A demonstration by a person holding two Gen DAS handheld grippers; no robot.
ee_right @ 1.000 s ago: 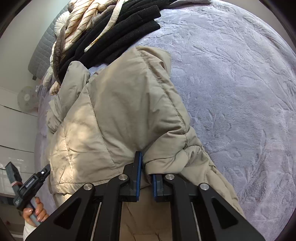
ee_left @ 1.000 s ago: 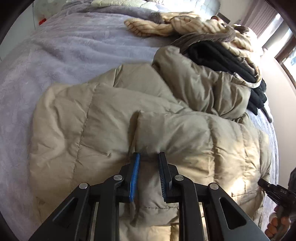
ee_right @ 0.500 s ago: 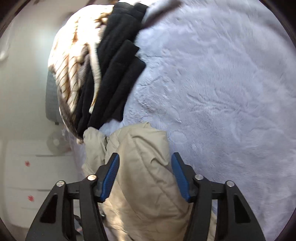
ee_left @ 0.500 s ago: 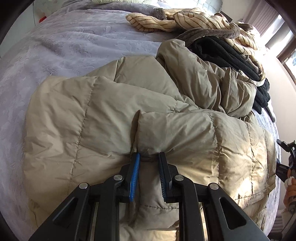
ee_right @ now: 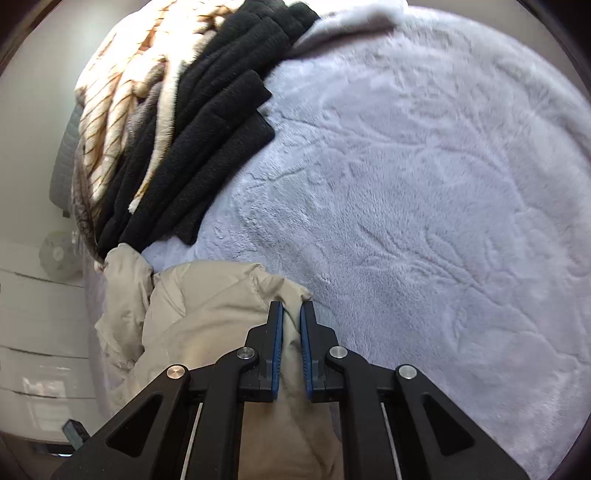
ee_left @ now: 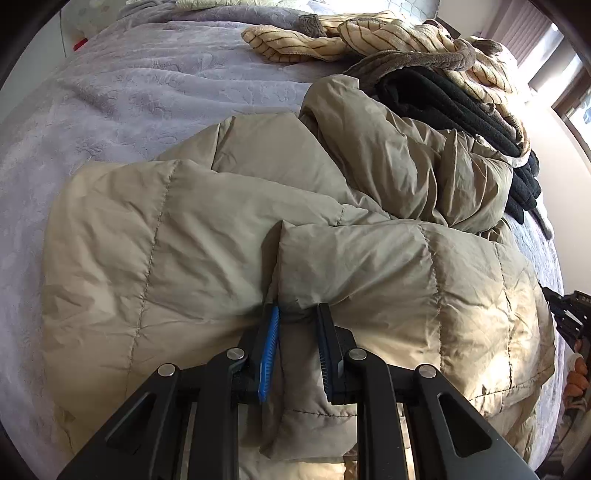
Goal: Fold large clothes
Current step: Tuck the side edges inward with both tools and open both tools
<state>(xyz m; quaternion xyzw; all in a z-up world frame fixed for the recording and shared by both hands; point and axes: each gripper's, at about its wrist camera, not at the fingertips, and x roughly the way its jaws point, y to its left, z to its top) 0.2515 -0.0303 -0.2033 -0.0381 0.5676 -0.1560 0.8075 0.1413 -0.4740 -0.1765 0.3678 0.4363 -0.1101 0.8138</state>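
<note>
Left gripper (ee_left: 295,314): jaws narrowed onto a puffed fold of the beige down jacket (ee_left: 184,240), pinning that layer so it does not spring open. Right gripper (ee_right: 291,314): jaws nearly closed, pinching a thin jacket edge, probably to carry it over for the next fold. The jacket lies partly folded on the lavender bedspread (ee_right: 424,203). Beyond it, touching its far end, rests a pile of black knitwear (ee_right: 207,147) and striped cream fabric (ee_left: 369,35).

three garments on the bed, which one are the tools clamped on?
The beige puffer jacket: both the left tool and right tool pinch its fabric. The black fleece and striped cream blanket lie untouched behind it.
</note>
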